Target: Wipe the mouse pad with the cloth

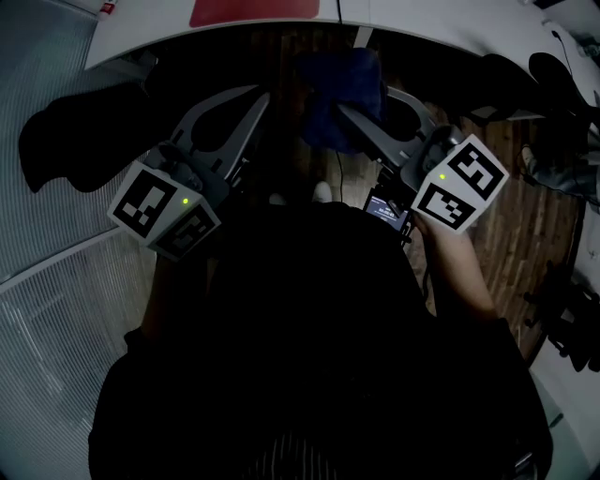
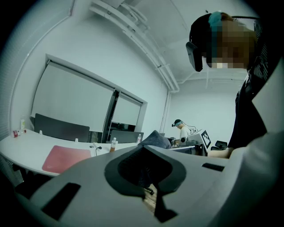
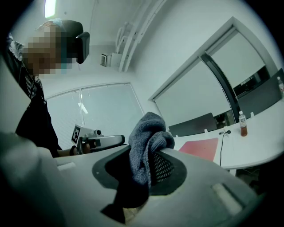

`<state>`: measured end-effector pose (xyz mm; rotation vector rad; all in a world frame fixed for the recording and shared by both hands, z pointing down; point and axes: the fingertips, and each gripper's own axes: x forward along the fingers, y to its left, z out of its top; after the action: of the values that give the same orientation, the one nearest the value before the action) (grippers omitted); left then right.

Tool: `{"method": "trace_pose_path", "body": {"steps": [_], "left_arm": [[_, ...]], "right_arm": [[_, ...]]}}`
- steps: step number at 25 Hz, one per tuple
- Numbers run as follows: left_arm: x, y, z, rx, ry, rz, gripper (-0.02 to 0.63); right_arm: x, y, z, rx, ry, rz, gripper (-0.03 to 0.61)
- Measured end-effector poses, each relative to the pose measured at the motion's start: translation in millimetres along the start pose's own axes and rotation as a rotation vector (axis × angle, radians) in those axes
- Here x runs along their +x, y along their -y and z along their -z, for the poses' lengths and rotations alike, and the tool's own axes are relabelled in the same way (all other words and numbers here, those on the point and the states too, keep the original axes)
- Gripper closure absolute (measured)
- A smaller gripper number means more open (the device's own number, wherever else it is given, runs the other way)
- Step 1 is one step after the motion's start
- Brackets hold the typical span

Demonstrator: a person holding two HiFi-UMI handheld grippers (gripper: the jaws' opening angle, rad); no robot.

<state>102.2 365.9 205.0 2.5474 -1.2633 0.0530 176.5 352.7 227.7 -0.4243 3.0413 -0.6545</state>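
Dark-clothed torso (image 1: 300, 356) of the person fills the lower head view. Both tools are held up in front of it, short of the desk (image 1: 450, 23). Right hand-held gripper (image 1: 361, 117): jaws clamped on the blue-grey cloth (image 3: 146, 146), which bunches above the jaw tips and hangs below them. Left hand-held gripper (image 1: 258, 94): jaws closed together, nothing between them. Red mouse pad (image 1: 251, 11) lies flat on the white desk, apart from the cloth and both tools. A bottle (image 3: 242, 124) stands upright on the desk near the pad.
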Motion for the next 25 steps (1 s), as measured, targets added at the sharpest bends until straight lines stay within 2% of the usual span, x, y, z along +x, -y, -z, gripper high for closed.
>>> {"method": "trace_pose_path", "body": {"steps": [3,5,16,22,25], "left_arm": [[-1.1,-1.3,-2.2,0.019,-0.030,-0.056,0.607],[-1.0,-0.7,-0.8,0.015,-0.040,-0.057,0.607],[6.0,11.0,-4.7,0.033,0.002,0.135,0.607],[53.4,-45.9,-37.2,0.051,0.020,0.264,0.607],[57.9,-75.8,-45.2,0.045,0.021,0.283,0.607]], "right_arm": [[-8.3,-5.9,-7.9,-0.001,0.014,0.002,0.479],[-11.5,-5.5,-6.9,0.013,0.017,0.006,0.479],[-29.3,-4.0,-6.5,-0.005,0.047,0.146,0.479],[14.9,50.4,-37.7,-0.031,0.048,0.258,0.479],[36.5,66.2,-47.9,-0.014,0.068,0.296,0.479]]}}
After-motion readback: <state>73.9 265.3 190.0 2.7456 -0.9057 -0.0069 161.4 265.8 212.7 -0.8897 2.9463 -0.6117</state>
